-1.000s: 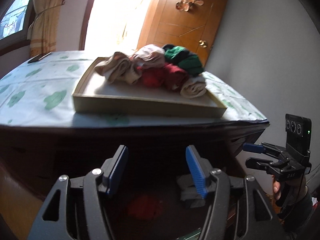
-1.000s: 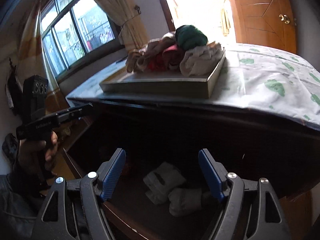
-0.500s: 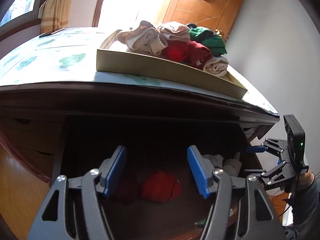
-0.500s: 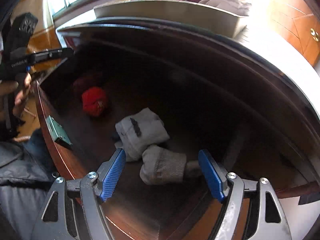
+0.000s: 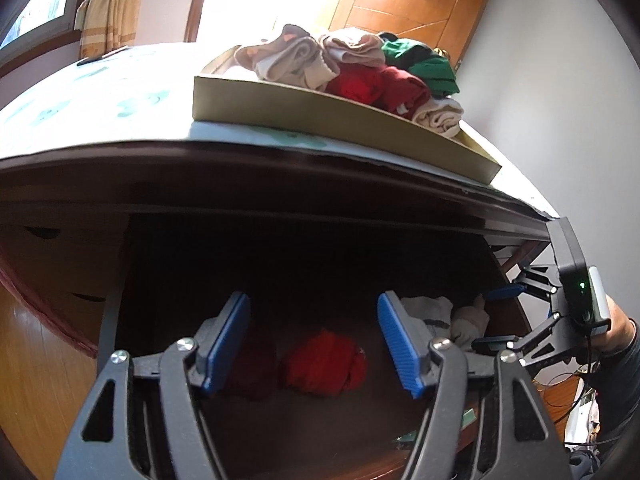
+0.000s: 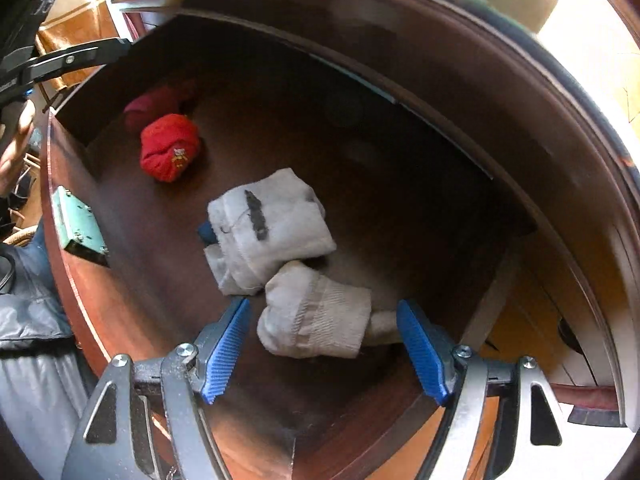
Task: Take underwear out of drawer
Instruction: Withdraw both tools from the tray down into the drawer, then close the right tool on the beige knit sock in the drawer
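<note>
The dark wooden drawer [image 6: 400,208] stands open. In it lie a cream rolled bundle [image 6: 316,314], a white folded bundle [image 6: 268,228], a red rolled bundle [image 6: 170,152] and a dark red one [image 6: 154,102] behind it. My right gripper [image 6: 324,348] is open, its jaws on either side of the cream bundle, just above it. My left gripper [image 5: 314,344] is open and empty in front of the drawer, with the red bundle [image 5: 324,364] between its jaws in view. The right gripper also shows in the left wrist view [image 5: 500,316].
A shallow cardboard tray [image 5: 320,116] with several rolled garments sits on the dresser top, covered by a leaf-print cloth [image 5: 100,96]. A green metal lock plate [image 6: 78,226] is on the drawer front. A wooden door [image 5: 400,4] stands behind.
Both grippers have dropped from dresser-top level to the open drawer. The right gripper has moved into the drawer, close over the cream bundle. Both stay open.
</note>
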